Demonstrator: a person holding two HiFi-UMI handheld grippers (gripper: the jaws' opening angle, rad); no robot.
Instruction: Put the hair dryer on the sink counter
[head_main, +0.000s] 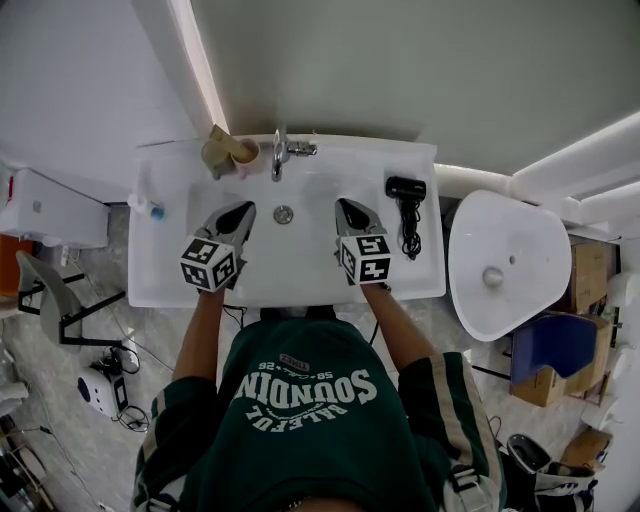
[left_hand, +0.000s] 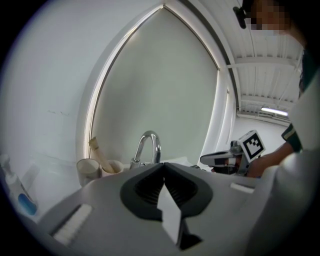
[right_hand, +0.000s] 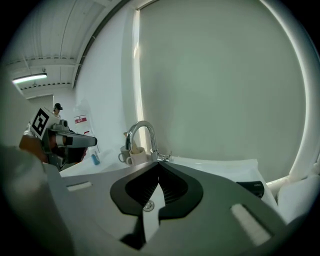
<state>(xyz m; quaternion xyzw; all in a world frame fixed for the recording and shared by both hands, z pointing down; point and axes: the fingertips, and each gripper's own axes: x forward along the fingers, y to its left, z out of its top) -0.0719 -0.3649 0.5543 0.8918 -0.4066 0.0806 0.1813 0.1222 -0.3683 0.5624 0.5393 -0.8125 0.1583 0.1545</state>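
A black hair dryer (head_main: 405, 188) lies on the white sink counter (head_main: 420, 270) at the right of the basin, its cord (head_main: 410, 232) trailing toward the front edge. Its black end (right_hand: 251, 188) shows low right in the right gripper view. My right gripper (head_main: 347, 209) hovers over the basin left of the dryer, shut, with nothing between the jaws. My left gripper (head_main: 236, 214) hangs over the basin's left side, also shut and empty. Each gripper appears in the other's view: the right gripper (left_hand: 220, 159) and the left gripper (right_hand: 75, 141).
A chrome faucet (head_main: 279, 153) stands at the back of the basin above the drain (head_main: 284, 214). Two cups (head_main: 228, 154) with a tube sit at the back left, and a small blue-capped bottle (head_main: 147, 207) lies at the left. A white toilet (head_main: 500, 264) is on the right.
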